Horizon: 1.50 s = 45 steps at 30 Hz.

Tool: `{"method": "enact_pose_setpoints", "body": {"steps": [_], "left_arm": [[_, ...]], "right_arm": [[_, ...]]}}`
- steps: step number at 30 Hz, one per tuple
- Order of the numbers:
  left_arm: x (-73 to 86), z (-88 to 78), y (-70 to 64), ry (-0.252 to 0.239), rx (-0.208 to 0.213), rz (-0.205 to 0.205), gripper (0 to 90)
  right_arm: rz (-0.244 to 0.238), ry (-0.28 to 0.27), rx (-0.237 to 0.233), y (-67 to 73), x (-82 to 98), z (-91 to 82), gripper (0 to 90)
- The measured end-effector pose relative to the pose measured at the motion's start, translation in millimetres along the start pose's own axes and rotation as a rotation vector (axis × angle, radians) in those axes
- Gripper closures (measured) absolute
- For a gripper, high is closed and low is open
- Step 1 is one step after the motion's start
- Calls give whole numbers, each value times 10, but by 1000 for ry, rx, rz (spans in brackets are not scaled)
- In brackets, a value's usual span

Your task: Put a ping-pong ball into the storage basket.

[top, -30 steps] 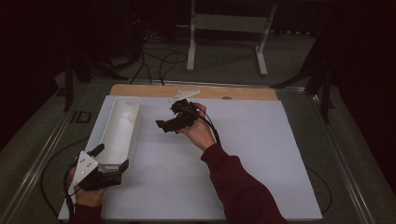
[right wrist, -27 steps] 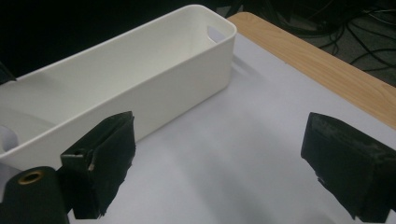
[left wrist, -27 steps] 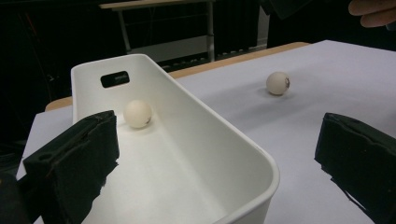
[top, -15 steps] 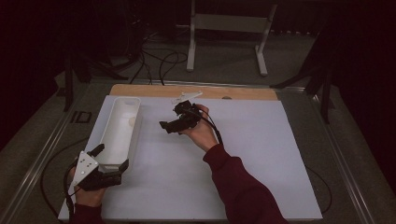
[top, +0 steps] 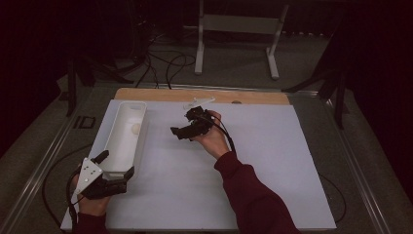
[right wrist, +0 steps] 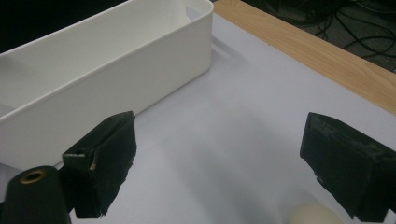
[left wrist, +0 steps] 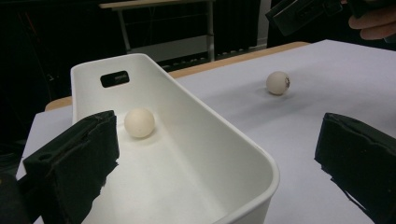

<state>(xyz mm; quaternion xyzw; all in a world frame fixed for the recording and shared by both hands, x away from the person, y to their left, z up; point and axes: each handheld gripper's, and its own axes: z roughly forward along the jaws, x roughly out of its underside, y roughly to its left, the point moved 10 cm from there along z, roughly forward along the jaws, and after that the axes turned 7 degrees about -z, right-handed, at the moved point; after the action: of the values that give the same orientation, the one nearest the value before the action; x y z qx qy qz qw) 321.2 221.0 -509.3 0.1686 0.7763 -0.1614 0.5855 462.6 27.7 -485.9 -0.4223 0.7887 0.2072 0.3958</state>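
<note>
Two balls: one (left wrist: 139, 122) in bin (left wrist: 243, 154), one (left wrist: 278, 82) on table; both grippers (top: 115, 171) (top: 182, 127) spread, empty.

Your table carries a white mat (top: 272, 161); a wooden strip (top: 160, 94) shows bare along its far edge. A small pale item (top: 200, 102), too dim to identify, lies across that border. Behind your table, on the floor: a white metal stand (top: 238, 24), with loose black cables (top: 165, 63) to its left.
</note>
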Motion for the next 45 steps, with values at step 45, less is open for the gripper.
{"method": "enact_pose_setpoints", "body": {"steps": [45], "left_arm": [[11, 6, -4, 10, 0, 8, 5]], "right_arm": [[51, 102, 88, -361, 529, 64, 107]]}}
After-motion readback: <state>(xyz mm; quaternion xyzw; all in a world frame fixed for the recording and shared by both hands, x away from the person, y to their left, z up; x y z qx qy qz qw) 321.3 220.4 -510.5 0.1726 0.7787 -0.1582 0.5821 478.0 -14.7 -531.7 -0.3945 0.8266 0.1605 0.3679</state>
